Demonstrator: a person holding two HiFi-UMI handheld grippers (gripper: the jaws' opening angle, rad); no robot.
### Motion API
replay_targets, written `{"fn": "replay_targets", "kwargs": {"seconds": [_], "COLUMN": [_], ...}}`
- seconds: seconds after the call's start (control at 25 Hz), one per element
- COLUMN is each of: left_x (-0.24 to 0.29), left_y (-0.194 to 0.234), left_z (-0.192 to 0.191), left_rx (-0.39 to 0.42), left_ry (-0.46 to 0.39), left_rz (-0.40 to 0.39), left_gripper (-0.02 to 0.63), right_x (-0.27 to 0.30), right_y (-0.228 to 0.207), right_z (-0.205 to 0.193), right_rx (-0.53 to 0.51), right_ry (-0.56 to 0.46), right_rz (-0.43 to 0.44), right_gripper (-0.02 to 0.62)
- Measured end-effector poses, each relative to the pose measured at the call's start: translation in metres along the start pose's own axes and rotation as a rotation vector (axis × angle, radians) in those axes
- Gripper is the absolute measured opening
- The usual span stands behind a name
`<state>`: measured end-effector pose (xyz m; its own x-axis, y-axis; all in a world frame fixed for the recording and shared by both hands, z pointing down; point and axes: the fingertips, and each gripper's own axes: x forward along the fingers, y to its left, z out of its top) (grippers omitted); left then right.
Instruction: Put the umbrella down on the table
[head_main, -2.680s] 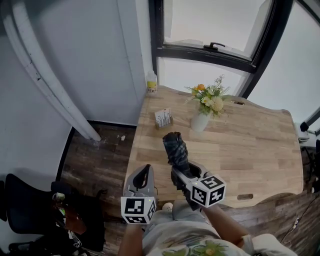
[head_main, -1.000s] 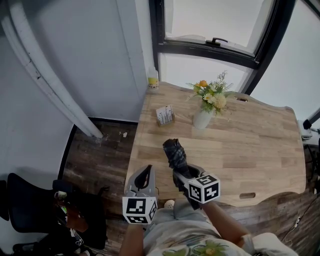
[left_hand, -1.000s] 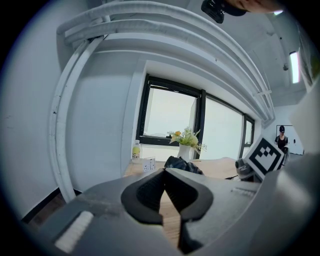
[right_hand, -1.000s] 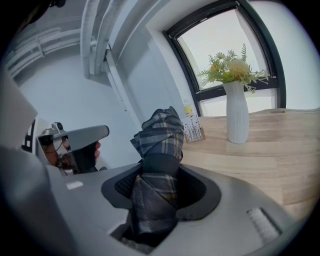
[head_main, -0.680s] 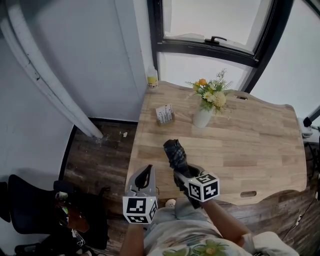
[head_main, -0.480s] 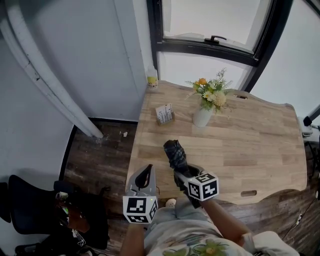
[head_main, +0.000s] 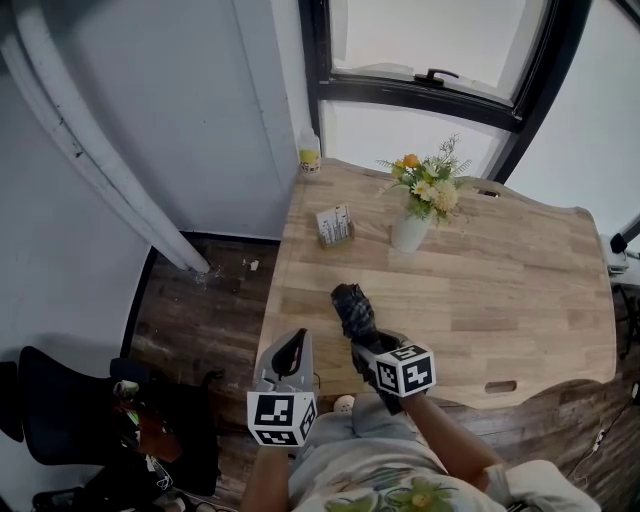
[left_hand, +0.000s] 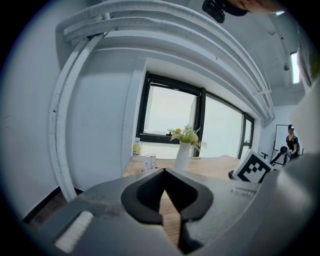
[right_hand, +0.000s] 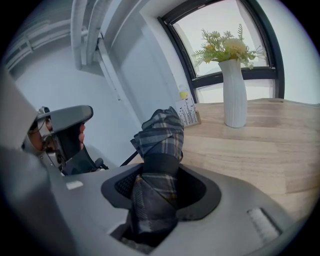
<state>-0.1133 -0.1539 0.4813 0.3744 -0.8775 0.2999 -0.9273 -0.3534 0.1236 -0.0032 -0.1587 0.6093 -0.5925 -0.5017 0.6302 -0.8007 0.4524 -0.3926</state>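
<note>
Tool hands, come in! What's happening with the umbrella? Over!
Right tool shut on folded plaid umbrella, over table's near edge. Left tool shut, empty. Flower vase and card stand farther back.

Daylight comes through the window (head_main: 430, 40) at the top of the head view, where the panes are blown out to near white. It lights the wooden table (head_main: 520, 290) evenly, with only faint, soft shadows. The floor (head_main: 200, 320) at lower left is dimmer. Both gripper views are fisheye, with black corners and straight lines bowing near the edges. Their nearest parts, along the bottom, look slightly soft, perhaps out of focus.
</note>
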Motion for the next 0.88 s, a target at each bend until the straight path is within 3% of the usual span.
{"fn": "replay_targets", "kwargs": {"seconds": [0.88], "left_x": [0.0], "left_y": [0.009], "left_z": [-0.005], "left_rx": [-0.006], "left_ry": [0.013], "left_rz": [0.014], "left_gripper": [0.003], "right_x": [0.034], "right_y": [-0.024], "right_z": [-0.042], "right_rx": [0.017], "right_ry": [0.133], "right_rz": [-0.033], "right_gripper": [0.198]}}
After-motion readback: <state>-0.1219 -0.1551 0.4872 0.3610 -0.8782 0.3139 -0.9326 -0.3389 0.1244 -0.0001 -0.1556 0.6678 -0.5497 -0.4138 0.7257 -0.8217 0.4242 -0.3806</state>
